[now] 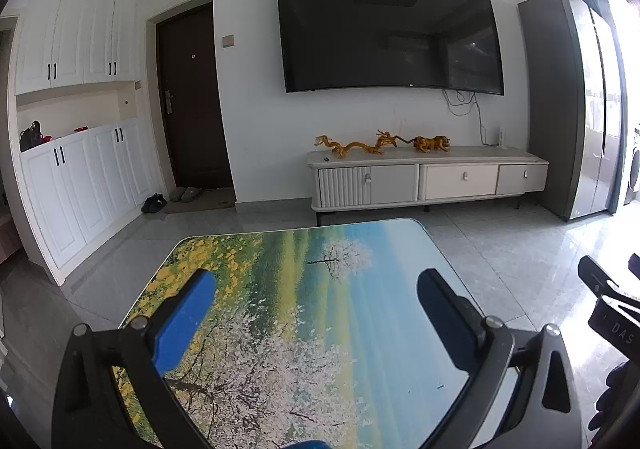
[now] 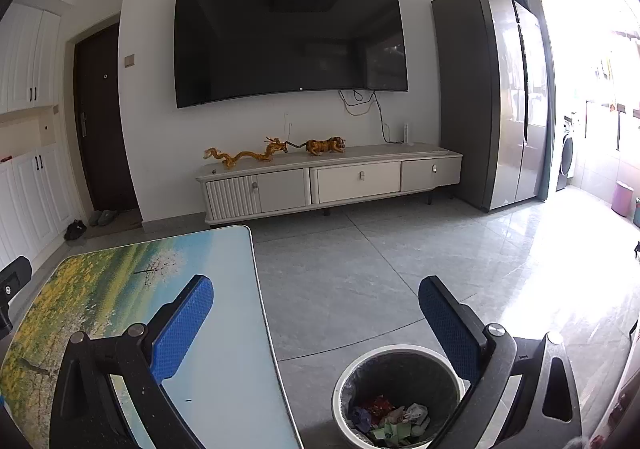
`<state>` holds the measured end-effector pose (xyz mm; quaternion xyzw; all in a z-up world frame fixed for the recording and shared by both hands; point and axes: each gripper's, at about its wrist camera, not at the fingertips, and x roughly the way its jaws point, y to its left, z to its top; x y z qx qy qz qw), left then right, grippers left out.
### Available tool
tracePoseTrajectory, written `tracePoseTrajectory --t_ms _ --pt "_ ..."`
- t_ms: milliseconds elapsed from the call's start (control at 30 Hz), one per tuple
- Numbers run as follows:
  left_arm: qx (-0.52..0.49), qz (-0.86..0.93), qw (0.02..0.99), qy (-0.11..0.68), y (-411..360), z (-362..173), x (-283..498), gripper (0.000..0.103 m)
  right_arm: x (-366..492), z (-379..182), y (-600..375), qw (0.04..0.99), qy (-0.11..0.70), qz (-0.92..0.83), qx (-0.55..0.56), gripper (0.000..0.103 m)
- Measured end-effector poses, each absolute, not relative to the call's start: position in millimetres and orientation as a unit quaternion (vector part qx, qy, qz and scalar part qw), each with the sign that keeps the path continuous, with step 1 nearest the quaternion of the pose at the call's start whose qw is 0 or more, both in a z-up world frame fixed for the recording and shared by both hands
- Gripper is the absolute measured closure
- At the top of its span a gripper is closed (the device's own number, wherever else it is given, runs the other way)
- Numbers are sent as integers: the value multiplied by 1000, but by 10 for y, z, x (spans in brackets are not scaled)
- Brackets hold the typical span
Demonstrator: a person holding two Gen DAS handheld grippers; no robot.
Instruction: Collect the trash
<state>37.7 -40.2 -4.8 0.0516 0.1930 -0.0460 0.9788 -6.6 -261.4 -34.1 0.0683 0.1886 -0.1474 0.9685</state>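
A round trash bin [image 2: 400, 393] with a white rim and dark liner stands on the floor right of the table. Crumpled wrappers and paper [image 2: 390, 423] lie in its bottom. My right gripper [image 2: 316, 301] is open and empty, held above the bin and the table's right edge. My left gripper [image 1: 318, 289] is open and empty, held above the table [image 1: 360, 249], whose top bears a printed landscape. The table also shows in the right wrist view [image 2: 224, 249]. Part of the right gripper shows at the right edge of the left wrist view [image 1: 608, 297].
A TV [image 1: 388, 33] hangs on the far wall above a low white cabinet [image 1: 428, 181] with figurines. A grey fridge [image 2: 492, 97] stands to the right. White cupboards [image 1: 80, 169] and a dark door [image 1: 192, 101] are on the left. A pink bin [image 2: 622, 198] stands far right.
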Motion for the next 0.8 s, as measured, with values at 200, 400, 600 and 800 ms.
tracePoseTrajectory --t_ms 200,400,600,800 --pt "50 -44 980 186 -369 -6 361 0 -109 -315 -2590 970 183 -150 64 0" --pt "46 -38 981 184 -314 18 374 0 -112 -309 -2629 970 182 -150 64 0" --pt "44 -34 981 184 -301 9 377 0 -113 -315 -2629 969 182 -153 63 0" --pt "42 -33 981 185 -282 2 385 0 -107 -315 -2636 968 182 -159 62 0"
